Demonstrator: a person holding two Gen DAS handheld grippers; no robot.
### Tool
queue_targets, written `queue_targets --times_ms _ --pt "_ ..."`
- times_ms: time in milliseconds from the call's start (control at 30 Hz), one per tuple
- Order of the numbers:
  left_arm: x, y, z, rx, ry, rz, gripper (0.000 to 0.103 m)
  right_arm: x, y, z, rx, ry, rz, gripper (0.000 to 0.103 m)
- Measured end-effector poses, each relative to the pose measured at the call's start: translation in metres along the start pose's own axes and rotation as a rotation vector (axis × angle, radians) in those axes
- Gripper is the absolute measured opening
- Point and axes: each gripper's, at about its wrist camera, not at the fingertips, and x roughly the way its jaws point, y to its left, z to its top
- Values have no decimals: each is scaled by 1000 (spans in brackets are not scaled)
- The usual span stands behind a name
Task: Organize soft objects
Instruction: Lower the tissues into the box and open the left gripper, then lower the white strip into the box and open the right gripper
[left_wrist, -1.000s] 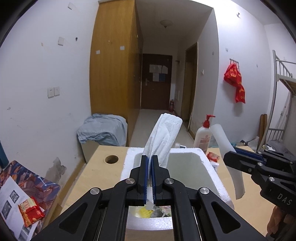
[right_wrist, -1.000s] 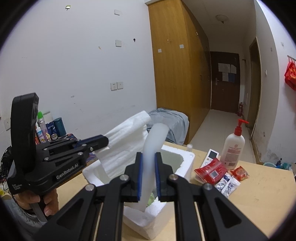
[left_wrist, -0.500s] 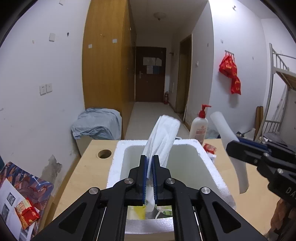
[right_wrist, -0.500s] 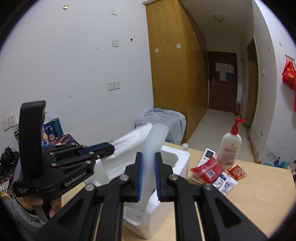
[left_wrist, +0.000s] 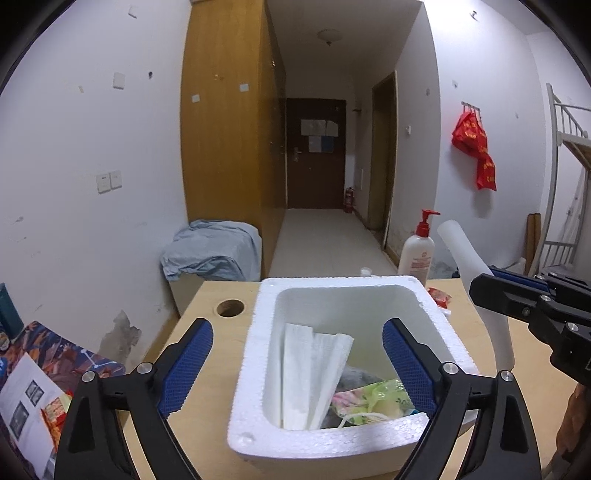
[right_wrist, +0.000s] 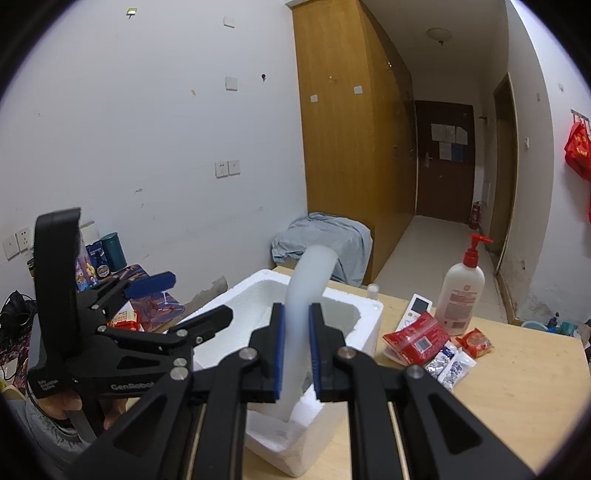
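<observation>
We find the bench (right_wrist: 517, 398) carrying a white foam box (left_wrist: 255, 373), open at the top. Inside it a folded white tissue (left_wrist: 310, 373) leans against the box's left wall, its long axis running from the near wall up toward the far one, with a green snack wrapper (left_wrist: 373, 400) beside it on the floor of the box.

The left gripper (left_wrist: 297, 369) hangs over the near rim; its jaws have just been opening and stand wide, straddling the box, the tissue below them and no longer pinched.

The right gripper (right_wrist: 295, 350) has its jaws clamped on a white foam tube (right_wrist: 308, 280). The tube's long axis runs up from the jaws and curves over toward the box; its lower end hangs at the box's near corner. We judge the right hand's coming move turns on carrying the tube leftward over the opening.

Legible writing: "GenRobot" on the left gripper's body in the right wrist view. The label on the pump bottle (right_wrist: 461, 295) is too small to read.
</observation>
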Motion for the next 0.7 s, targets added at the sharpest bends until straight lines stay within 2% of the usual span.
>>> queue_targets --times_ms 133,233,300,700 --pt "-14 9 0 -25 -43 43 95 6 4 1 -5 5 13 15" --pt "-28 22 -1 -54 -82 94 102 13 8 1 -8 14 25 15" --pt "-37 32 -3 -80 -107 130 103 17 10 0 -9 19 35 15" --pt "-56 66 -14 -122 -98 232 103 39 29 0 -18 54 70 15"
